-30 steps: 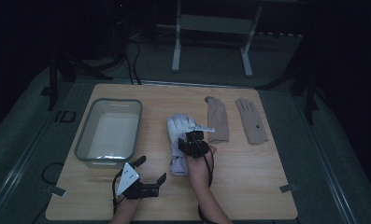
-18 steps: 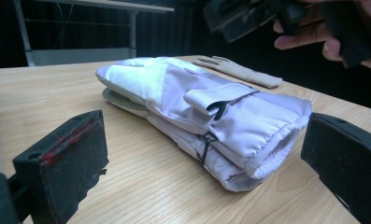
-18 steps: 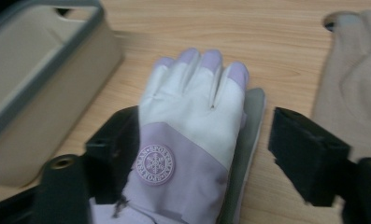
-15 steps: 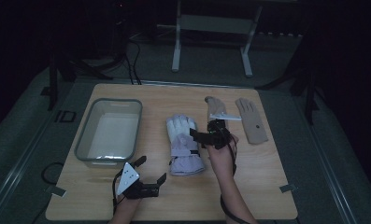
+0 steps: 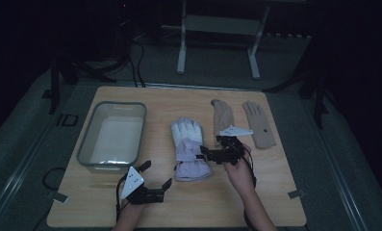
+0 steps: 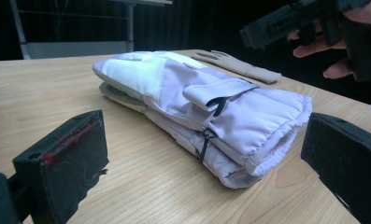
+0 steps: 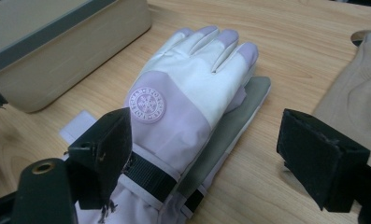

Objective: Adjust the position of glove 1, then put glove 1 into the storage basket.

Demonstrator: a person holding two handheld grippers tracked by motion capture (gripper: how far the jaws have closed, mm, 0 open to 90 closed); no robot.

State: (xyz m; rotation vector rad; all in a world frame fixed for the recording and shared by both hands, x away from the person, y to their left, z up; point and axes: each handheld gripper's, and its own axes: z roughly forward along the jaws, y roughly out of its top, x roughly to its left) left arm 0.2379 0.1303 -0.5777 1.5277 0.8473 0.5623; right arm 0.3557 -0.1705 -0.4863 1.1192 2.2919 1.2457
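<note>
- Pair of ski gloves (image 5: 188, 149), one stacked on the other, lies mid-frame on the table (image 5: 275, 202); long axis runs top to bottom of the high view, fingertips up, cuffs down.
- Right gripper (image 5: 212, 155) just right of the cuffs, jaws have just been opening, nothing between them; nearer hand.
- Left gripper (image 5: 156, 177) lower left, spread, empty.

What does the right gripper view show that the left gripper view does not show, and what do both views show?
Right gripper view alone: the round snowflake badge on the top glove, the glove's fingertips, and the wall of the grey bin. Left gripper view alone: the open cuff of the gloves, the strap across the wrist, and a hand holding the other tongs. Both: the stacked lilac and white ski gloves, a tan glove, and the wooden table.
</note>
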